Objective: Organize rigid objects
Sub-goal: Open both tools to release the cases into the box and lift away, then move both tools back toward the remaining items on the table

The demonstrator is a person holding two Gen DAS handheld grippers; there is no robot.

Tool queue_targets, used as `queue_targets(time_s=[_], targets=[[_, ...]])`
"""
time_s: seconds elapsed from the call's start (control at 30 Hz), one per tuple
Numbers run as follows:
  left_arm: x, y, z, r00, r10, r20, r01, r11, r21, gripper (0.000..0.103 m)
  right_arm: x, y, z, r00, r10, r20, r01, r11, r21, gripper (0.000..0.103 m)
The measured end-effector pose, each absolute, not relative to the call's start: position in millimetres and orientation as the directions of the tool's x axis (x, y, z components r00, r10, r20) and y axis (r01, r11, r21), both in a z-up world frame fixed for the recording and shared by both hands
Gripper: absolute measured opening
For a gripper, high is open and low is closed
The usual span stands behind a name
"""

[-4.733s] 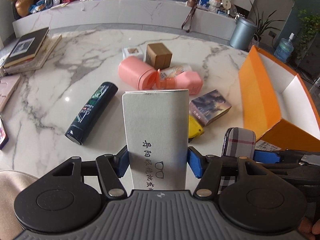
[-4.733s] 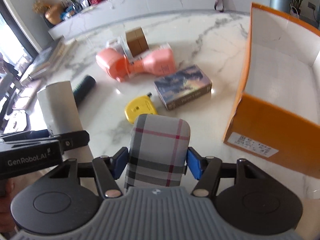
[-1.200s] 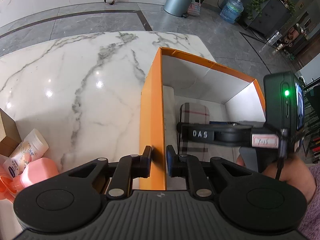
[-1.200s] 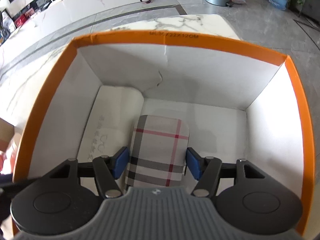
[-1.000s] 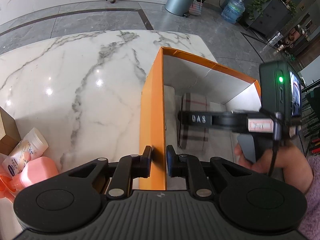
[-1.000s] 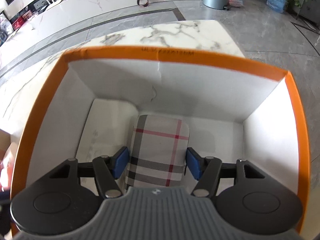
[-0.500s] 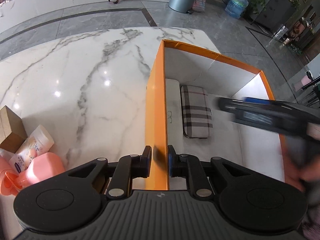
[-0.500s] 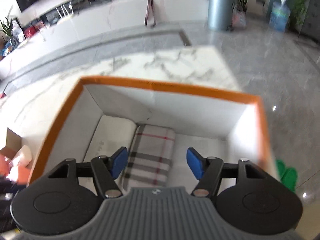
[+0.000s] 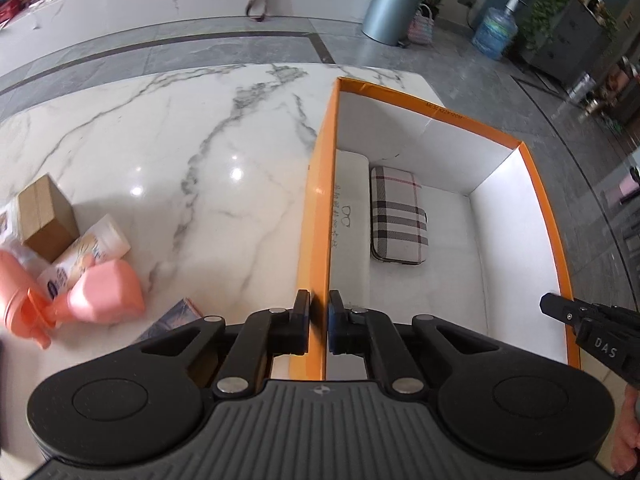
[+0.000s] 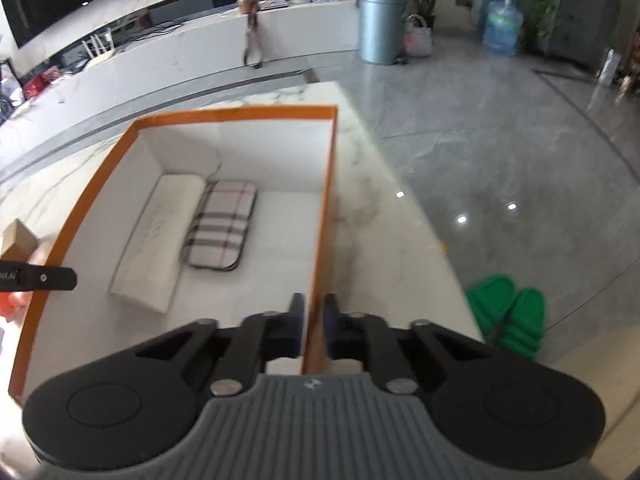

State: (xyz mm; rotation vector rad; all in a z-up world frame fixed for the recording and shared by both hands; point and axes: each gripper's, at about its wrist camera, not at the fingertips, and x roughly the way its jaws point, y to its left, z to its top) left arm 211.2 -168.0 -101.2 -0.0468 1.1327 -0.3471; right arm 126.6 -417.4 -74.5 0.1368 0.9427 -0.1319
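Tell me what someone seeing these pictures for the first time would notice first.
The orange box at the right end of the marble table stands out, with a plaid case and a white case lying side by side on its floor. Each gripper sits at a box wall, the left gripper at the left wall and the right gripper at the right one. Pink bottles lie clustered by a small carton at the table's left.

A white, grey-veined marble desk point(image 9: 208, 152) is seen. An orange box point(image 9: 316, 216) is set on it by the right-hand edge. Well apart at the left, a brown carton point(image 9: 46, 218), a cream tube point(image 9: 90, 254) and a pink bottle point(image 9: 106, 298) are clustered, with what may be a printed box point(image 9: 176, 316) just beside them, mostly hidden.
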Motion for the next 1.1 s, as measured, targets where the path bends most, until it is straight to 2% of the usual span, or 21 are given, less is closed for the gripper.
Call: queue_targets(time_s=[0.2,0.37,0.67,0.77,0.83,0.87,0.97,1.1], targets=[[186,-164,-93,0.402,-0.222,-0.888,0.18,0.97,-0.161,0.006,122,-413,-75,0.599,-0.021,-0.8,0.111,0.992,0.057,0.008],[166,-145,-92,0.382,-0.216,-0.899,0.079,0.976,-0.2,0.007,116,-408,-73,0.609,0.047,-0.792,0.014,0.997,0.07,0.008],[138,-134,-93,0.341,-0.26,-0.903,0.018,0.963,-0.27,0.01,125,-396,-71,0.567,0.013,-0.824,-0.07,0.997,-0.033,0.002],[129,-123,-85,0.372,-0.31,-0.875,0.038,0.947,-0.319,0.01,119,-393,-68,0.579,-0.001,-0.815,-0.059,0.997,-0.043,0.003],[122,-106,-74,0.407,-0.329,-0.852,0.051,0.939,-0.339,0.016,110,-395,-59,0.613,-0.001,-0.79,-0.046,0.998,-0.037,0.005],[118,-97,-69,0.431,-0.31,-0.848,0.05,0.946,-0.32,0.016,106,-395,-54,0.628,-0.001,-0.778,-0.037,0.999,-0.03,0.008],[111,-63,-58,0.485,-0.238,-0.842,0.049,0.968,-0.245,0.016,94,-389,-35,0.677,0.053,-0.734,-0.032,0.999,0.043,0.008],[104,-18,-54,0.508,-0.231,-0.83,0.062,0.971,-0.232,0.016,82,-350,-18,0.701,0.191,-0.687,-0.093,0.98,0.177,0.008]])
